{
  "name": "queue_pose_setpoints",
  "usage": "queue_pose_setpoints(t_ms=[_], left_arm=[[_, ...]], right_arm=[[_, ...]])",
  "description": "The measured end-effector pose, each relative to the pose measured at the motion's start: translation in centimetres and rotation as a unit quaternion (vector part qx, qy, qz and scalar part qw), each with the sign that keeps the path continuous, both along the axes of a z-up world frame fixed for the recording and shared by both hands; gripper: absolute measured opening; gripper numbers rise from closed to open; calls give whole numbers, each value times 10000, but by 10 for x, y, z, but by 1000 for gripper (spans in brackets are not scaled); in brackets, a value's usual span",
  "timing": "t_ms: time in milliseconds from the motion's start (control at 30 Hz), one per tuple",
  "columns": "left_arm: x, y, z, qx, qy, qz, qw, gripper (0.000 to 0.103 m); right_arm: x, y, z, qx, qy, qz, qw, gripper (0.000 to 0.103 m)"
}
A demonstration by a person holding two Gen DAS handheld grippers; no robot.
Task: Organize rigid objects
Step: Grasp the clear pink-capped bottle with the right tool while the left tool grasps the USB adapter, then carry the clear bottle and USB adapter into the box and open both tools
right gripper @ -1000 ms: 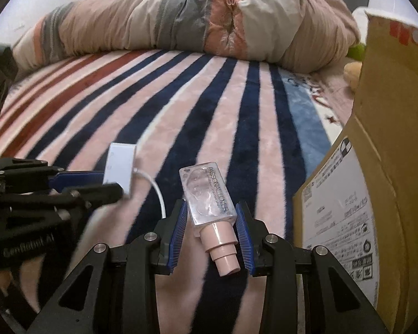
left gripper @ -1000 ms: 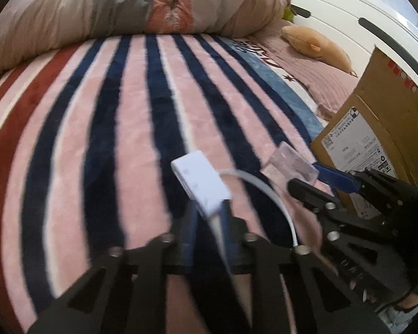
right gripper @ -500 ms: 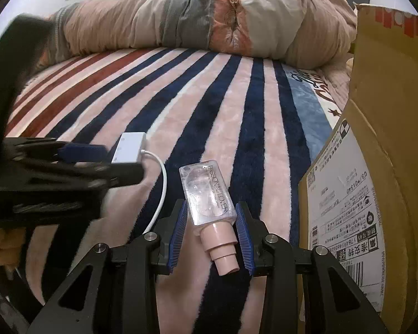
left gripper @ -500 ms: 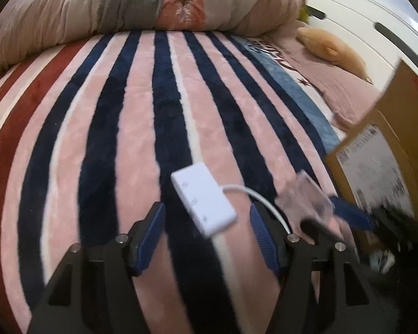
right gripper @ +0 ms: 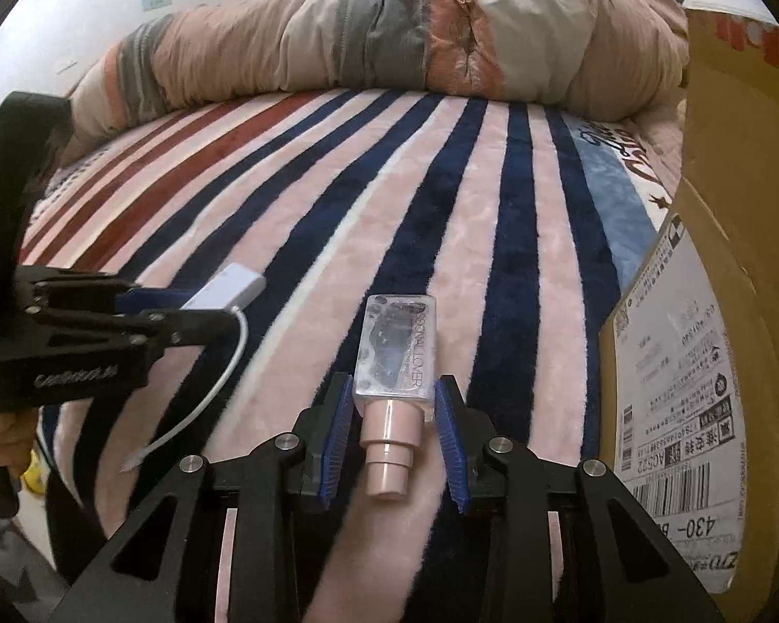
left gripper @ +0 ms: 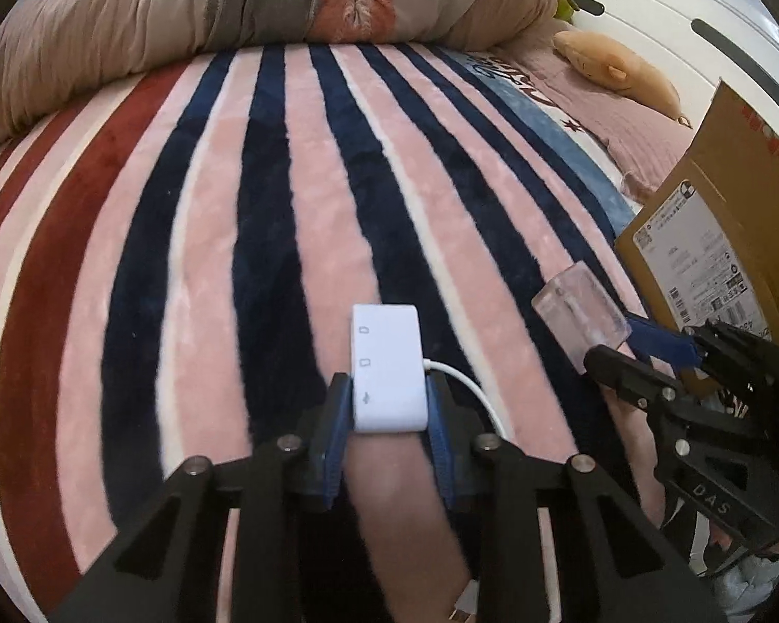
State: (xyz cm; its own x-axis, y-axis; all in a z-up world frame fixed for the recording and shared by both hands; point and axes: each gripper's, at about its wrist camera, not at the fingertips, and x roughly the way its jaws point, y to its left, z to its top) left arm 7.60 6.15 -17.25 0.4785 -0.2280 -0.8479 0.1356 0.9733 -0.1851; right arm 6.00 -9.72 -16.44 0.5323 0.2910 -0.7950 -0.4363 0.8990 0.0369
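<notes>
both grippers are loaded above the striped blanket (left gripper: pixel 265 218), left gripper (left gripper: pixel 387 405) pinching the white adapter (left gripper: pixel 387 368), right gripper (right gripper: pixel 392 410) clamping the clear bottle (right gripper: pixel 397 348), so carrying them into the cardboard box (right gripper: pixel 742 270) seems next.

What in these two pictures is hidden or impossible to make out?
- Box inside: both views, walls hide it and the frame edge cuts it.
- Cable plug: left view, left gripper hides it.
- Bottle contents: right view, glare.
- Label text: too small.
</notes>
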Motion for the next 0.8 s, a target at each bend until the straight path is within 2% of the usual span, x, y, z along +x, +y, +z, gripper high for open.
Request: queue_pose_setpoints(t_ms=[267,400,567,800], left_arm=[[1,-5,-6,0,-280,258,9993,25],[-2,0,4,-66,-363,322,9988,25],[-18,10,39,-109,-721,434,9964,25],[-49,3,123,-38,-1573,349,9869,25]], right_arm=[[14,5,-10,6,22,-54,10000,27],[10,9,0,20,-219,22,9998,27],[-5,13,37,165,-638,227,9976,27],[-40,5,113,635,-1388,547,9868,27]])
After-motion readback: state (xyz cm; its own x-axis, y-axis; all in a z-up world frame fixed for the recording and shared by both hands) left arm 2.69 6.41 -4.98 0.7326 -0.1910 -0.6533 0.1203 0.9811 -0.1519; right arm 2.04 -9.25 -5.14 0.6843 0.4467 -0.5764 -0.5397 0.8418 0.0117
